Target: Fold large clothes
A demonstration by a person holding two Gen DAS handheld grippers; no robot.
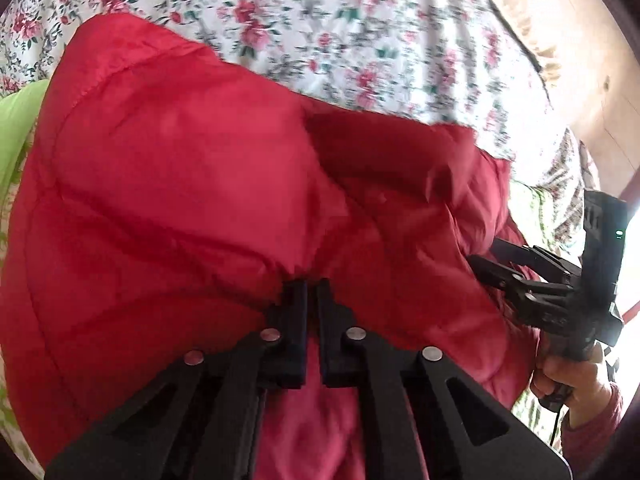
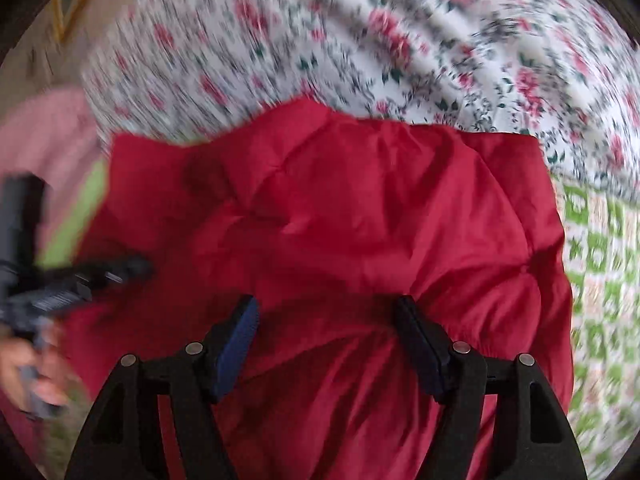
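So we had the red puffer jacket (image 1: 192,184) lying on the floral bedsheet (image 1: 360,28), bunched up and only partly flattened. Our left gripper (image 1: 312,292) was clenched on a gathered pinch of the jacket's fabric, probably so we had an anchor to drag or lift that edge for the fold. Our right gripper (image 2: 326,312) hung over the jacket with its jaws spread wide and nothing pinched, fabric just sitting between the fingers, so we figure it was either lining up a second grab or had nothing to hold yet. The right view was pretty blurry, so no fine detail there. A green patterned cloth (image 2: 600,240) peeked out beside the jacket.
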